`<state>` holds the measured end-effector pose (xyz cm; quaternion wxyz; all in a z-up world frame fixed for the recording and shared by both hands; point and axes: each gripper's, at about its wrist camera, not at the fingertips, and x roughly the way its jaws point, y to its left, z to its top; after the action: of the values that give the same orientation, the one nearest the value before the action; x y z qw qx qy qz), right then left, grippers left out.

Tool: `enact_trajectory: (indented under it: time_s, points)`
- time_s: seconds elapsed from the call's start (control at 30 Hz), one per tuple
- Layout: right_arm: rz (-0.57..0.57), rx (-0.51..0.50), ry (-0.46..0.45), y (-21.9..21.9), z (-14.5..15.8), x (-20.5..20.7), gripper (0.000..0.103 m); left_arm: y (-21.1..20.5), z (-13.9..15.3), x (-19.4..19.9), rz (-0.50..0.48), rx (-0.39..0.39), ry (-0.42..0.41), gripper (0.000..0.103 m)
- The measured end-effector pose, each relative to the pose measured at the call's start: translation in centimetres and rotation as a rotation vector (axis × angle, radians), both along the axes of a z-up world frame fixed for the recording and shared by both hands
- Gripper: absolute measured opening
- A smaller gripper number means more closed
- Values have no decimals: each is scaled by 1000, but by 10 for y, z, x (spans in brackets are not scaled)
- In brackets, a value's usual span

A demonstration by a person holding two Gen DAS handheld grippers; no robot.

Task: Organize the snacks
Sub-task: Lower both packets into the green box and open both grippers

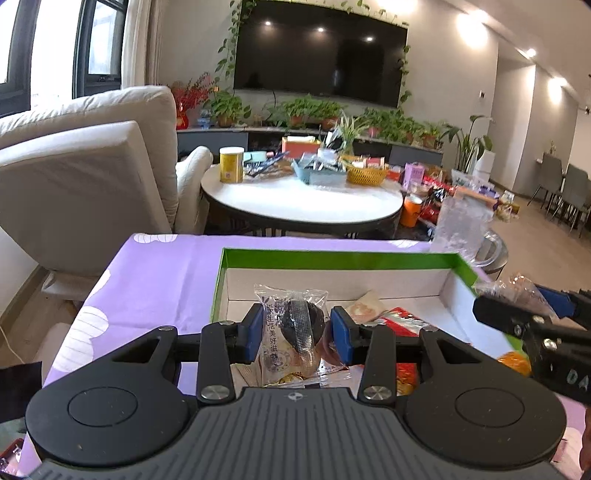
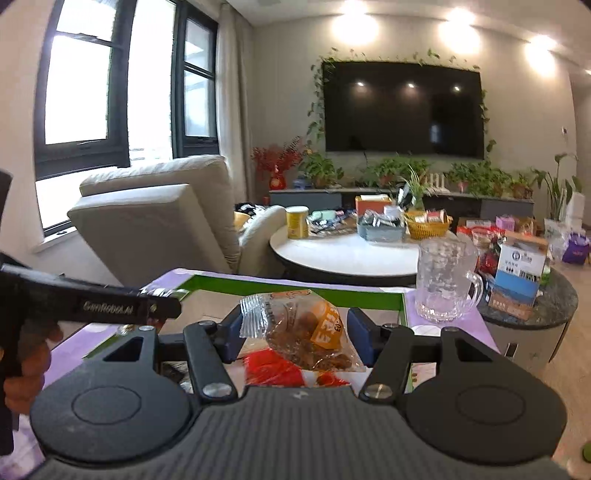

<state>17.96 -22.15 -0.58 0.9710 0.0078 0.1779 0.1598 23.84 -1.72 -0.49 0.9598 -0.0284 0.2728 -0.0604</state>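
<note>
both tongs tilt down over the green box [image 1: 332,254]: left tongs [image 1: 297,332] grip a dark pastry packet [image 1: 295,325], right tongs [image 2: 295,332] a brown snack bag [image 2: 306,332].

Black gripper [image 1: 297,332], blue pads [image 1: 254,332], silver screws

The green-rimmed box [image 1: 332,258] has its near part hidden behind the gripper body.

Room evenly bright. Daylight overexposes the windows [image 2: 88,88]; ceiling spotlights [image 2: 354,22] flare and reflect in the television [image 1: 321,51]. Strong fisheye bending at edges. Slight motion blur beyond the fingertips; soft shadows.
</note>
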Motion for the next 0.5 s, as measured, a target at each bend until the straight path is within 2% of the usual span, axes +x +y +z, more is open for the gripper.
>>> enact_trajectory:
  time_s: [0.17,0.27,0.37,0.5]
  points:
    - [-66,-25,109,3,-18,25,57,0,-17,12,-18,26,76,37]
    - [-83,-51,180,5,-32,26,57,-2,-28,11,-33,51,122,37]
    - [-67,-44,180,2,-31,13,58,-7,-31,0,-54,109,112,38]
    - [-68,-58,184,0,-25,-1,58,-9,-30,-18,-85,132,128,39]
